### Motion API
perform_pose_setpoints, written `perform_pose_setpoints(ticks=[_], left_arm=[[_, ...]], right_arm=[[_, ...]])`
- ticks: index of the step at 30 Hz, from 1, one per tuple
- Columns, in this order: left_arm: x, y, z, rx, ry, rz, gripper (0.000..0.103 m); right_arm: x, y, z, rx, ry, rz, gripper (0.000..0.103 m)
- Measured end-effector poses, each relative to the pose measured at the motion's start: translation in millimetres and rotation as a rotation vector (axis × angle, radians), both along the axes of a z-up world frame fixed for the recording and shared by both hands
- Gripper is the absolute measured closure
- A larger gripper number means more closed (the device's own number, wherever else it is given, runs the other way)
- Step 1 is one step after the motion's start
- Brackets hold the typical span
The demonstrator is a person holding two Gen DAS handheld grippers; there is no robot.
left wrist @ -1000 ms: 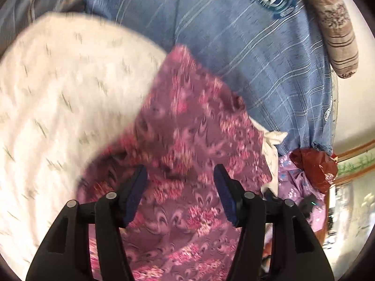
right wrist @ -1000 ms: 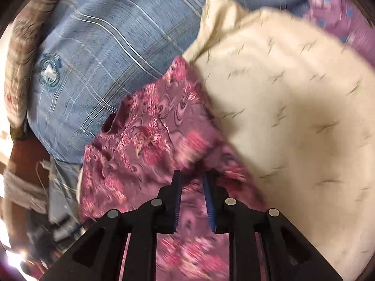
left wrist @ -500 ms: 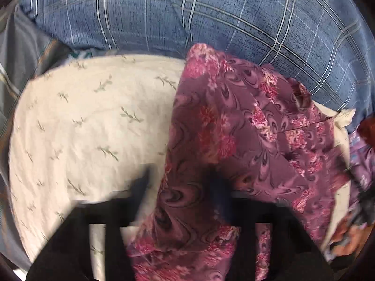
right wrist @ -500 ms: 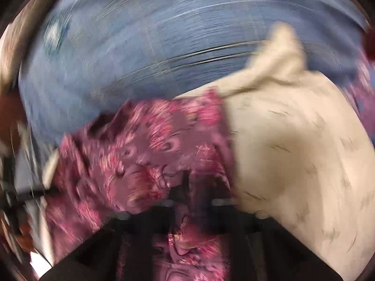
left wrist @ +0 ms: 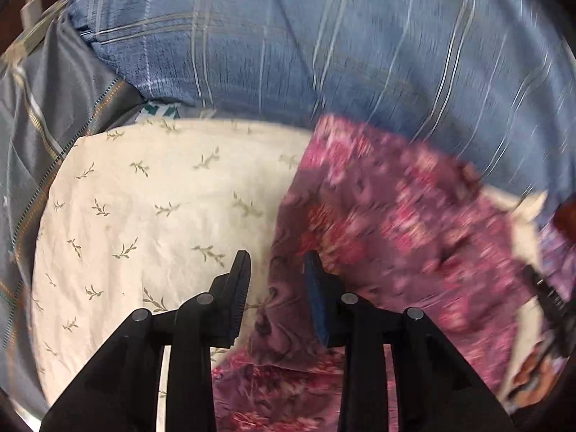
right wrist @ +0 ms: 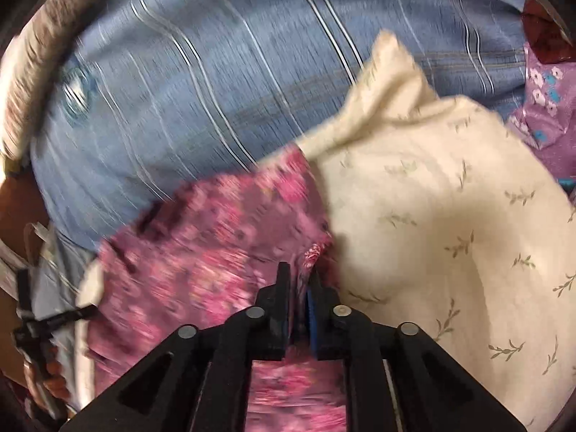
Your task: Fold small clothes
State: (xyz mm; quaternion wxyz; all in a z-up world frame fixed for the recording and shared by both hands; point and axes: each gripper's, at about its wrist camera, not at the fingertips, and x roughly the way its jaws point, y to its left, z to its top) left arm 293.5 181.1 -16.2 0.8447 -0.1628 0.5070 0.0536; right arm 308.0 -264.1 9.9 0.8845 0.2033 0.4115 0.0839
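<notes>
Pinching, right gripper (right wrist: 298,277): fingers close together on a gathered fold of the purple floral garment (right wrist: 216,252). The jaws have just been easing apart a little, and the fold fills the narrow gap.
Left gripper (left wrist: 277,266): fingers apart. The jaws have just closed in a good way, then opened slightly. The garment's left edge runs up between them; the right pad is against it, while the left finger stands clear over the cream cloth (left wrist: 162,216).
Garment's place: spread over the right part of the cream sprigged cloth, near both grippers, with its far corner reaching the blue checked bedcover (left wrist: 288,54).
Cut off: the garment's near end runs under both grippers and out of the picture.
Blurred: the floral print is smeared in both views, so seams and sleeves cannot be made out.
Hidden: how much cream cloth lies under the garment cannot be told.
Far right, right wrist view: a lilac flowered cloth (right wrist: 547,108), partly out of frame.
Left edge, left wrist view: grey striped fabric (left wrist: 36,126), its extent unclear.
Dark shape at the right wrist view's left rim: too blurred to name.
</notes>
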Motion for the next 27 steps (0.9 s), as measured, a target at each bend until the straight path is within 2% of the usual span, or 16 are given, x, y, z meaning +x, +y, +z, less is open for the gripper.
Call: perform_pose_setpoints(ticks=[2, 3, 6, 9, 11, 13, 16, 19, 22, 27], left_arm=[[3.6, 6.2, 5.7, -0.040, -0.014, 0.006, 0.048], [7.6, 6.8, 5.0, -0.057, -0.007, -0.003, 0.046], [21.3, 2.4, -5.5, -0.083, 0.049, -0.023, 0.046], [37.1, -14.1, -17.1, -0.113, 0.106, -0.054, 0.046], [36.4, -23.7, -12.5, -0.093, 0.102, -0.074, 0.047], [38.2, -26.8, -7.9, -0.074, 0.084, -0.097, 0.046], [38.3, -29.3, -3.7, -0.068, 0.080, -0.118, 0.046], [44.8, -28.6, -7.2, -0.044, 0.087, -0.105, 0.043], [42.2, -24.6, -15.3, -0.095, 0.093, -0.079, 0.043], [27.4, -18.0, -21.0, -0.079, 0.107, -0.066, 0.043]], right_arm=[[0.2, 1.0, 12.5, 0.023, -0.030, 0.026, 0.058], [4.1, 5.2, 15.2, 0.034, -0.027, 0.048, 0.055], [20.4, 32.9, 21.1, 0.028, -0.035, 0.112, 0.055], [32.7, 73.0, 30.9, 0.013, -0.062, 0.238, 0.055], [35.7, 100.4, 39.1, -0.057, -0.077, 0.299, 0.055], [36.9, 112.4, 46.9, -0.084, -0.110, 0.301, 0.056], [37.6, 102.2, 51.1, -0.107, -0.109, 0.211, 0.057], [39.3, 78.6, 42.2, -0.040, -0.059, 0.189, 0.053], [44.9, 94.4, 32.4, -0.035, -0.006, 0.330, 0.052], [45.4, 165.6, 32.8, -0.066, -0.035, 0.524, 0.052]])
